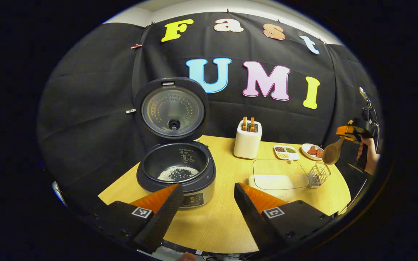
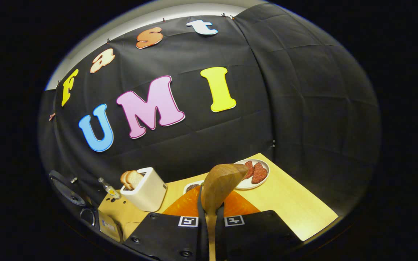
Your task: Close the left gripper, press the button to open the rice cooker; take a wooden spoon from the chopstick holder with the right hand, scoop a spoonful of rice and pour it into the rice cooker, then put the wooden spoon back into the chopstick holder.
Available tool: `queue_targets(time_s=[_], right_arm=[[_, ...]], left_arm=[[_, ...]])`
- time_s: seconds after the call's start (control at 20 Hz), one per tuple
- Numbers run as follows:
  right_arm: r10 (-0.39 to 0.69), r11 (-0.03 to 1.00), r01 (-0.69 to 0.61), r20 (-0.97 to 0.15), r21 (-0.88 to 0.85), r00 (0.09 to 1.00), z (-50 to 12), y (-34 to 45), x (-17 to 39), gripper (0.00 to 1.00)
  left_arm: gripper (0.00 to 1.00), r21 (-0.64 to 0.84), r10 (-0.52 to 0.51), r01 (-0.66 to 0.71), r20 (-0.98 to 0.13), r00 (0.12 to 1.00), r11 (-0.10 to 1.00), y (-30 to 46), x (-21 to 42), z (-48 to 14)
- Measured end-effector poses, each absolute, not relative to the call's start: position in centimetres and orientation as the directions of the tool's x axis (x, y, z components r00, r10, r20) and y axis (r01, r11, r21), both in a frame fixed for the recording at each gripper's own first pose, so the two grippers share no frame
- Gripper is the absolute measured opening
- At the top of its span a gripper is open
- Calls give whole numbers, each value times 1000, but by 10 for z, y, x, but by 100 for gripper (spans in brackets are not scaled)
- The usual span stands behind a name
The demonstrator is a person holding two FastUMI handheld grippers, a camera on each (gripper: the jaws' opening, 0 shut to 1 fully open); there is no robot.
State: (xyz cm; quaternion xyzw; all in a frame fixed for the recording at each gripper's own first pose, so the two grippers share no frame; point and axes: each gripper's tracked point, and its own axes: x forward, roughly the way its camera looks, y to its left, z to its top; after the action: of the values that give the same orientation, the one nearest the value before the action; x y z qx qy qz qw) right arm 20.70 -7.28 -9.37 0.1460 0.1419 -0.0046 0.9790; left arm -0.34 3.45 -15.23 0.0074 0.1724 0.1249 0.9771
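The rice cooker (image 1: 175,181) stands open at the table's left, its lid (image 1: 172,110) upright, with a thin layer of rice (image 1: 178,173) in the pot. My left gripper (image 1: 208,186) is open just in front of the cooker, holding nothing. At the far right, my right gripper (image 1: 350,132), held by a hand, is shut on the wooden spoon (image 1: 332,152), which hangs bowl-down above the wire chopstick holder (image 1: 318,175). In the right gripper view the spoon (image 2: 220,181) sticks out from between the shut fingers of my right gripper (image 2: 212,203).
A clear glass container (image 1: 279,170) with white rice lies between cooker and holder. Behind it stand a white toaster (image 1: 248,141) with bread, a small divided dish (image 1: 286,152) and a plate (image 1: 312,150) of red slices. The toaster (image 2: 145,192) and plate (image 2: 254,174) lie ahead of the right gripper.
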Motion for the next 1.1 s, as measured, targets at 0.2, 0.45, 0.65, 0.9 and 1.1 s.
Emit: queue_targets(time_s=[0.2,0.45,0.65,0.9,1.1], right_arm=[[133,949,-52,-243,312,961,-70,-13,192,11],[252,938,-169,-259,304,932,-83,62,187,11],[287,946,-211,-331,248,899,-128,99,187,11],[245,968,-200,-400,152,883,-178,107,197,12],[205,977,-206,-443,47,873,-210,105,199,12]], left_arm=[[96,31,223,-225,-322,920,974,47,-14,-152],[96,-17,228,-246,-318,920,969,58,-23,-153],[96,-49,233,-263,-329,915,964,65,-28,-161],[95,-67,250,-294,-365,897,954,82,-31,-178],[95,-80,260,-313,-387,885,946,93,-32,-188]])
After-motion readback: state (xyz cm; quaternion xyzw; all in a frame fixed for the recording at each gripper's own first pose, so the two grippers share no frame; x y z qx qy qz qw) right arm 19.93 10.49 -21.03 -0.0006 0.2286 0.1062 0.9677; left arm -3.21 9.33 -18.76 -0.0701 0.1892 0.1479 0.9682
